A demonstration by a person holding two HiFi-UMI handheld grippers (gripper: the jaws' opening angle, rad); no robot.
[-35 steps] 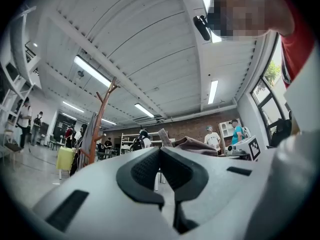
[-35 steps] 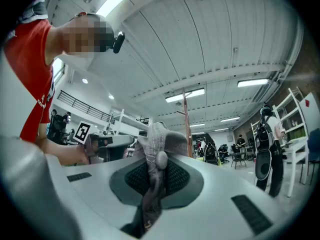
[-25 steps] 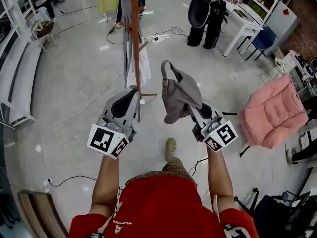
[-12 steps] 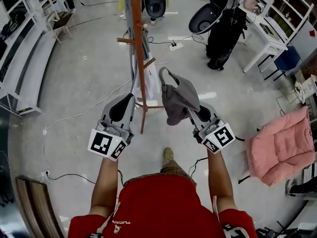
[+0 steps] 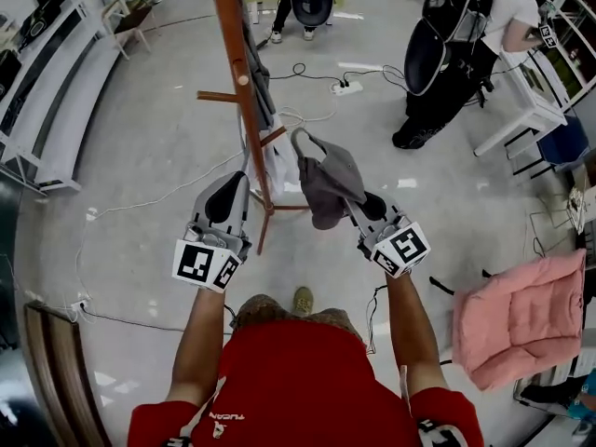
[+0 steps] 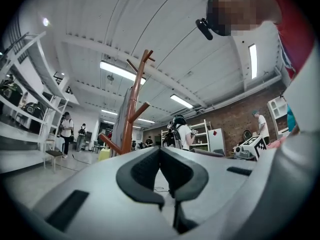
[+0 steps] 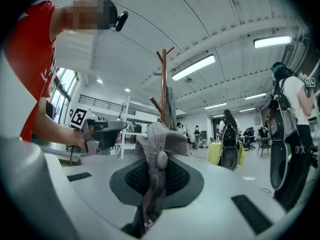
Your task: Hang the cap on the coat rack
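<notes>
A grey cap [image 5: 326, 180] hangs from my right gripper [image 5: 361, 209], which is shut on its fabric; in the right gripper view the cap [image 7: 157, 149] is pinched between the jaws of this gripper [image 7: 154, 181]. The brown wooden coat rack [image 5: 244, 91] stands just ahead, left of the cap, with short pegs sticking out. It also shows in the left gripper view [image 6: 132, 114] and behind the cap in the right gripper view [image 7: 163, 84]. My left gripper [image 5: 233, 182] is beside the rack's pole, shut and holding nothing [image 6: 160, 156].
A pale garment [image 5: 277, 161] hangs low on the rack. Cables [image 5: 168, 194] and a power strip [image 5: 346, 87] lie on the grey floor. A person with a black pack [image 5: 456, 54] stands far right, a pink cushioned chair [image 5: 517, 310] near right, white shelving [image 5: 56, 82] at left.
The coat rack has come nearer and now stands between the grippers' tips and the cap. Both grippers keep their pose, and the cap stays in the right one.
</notes>
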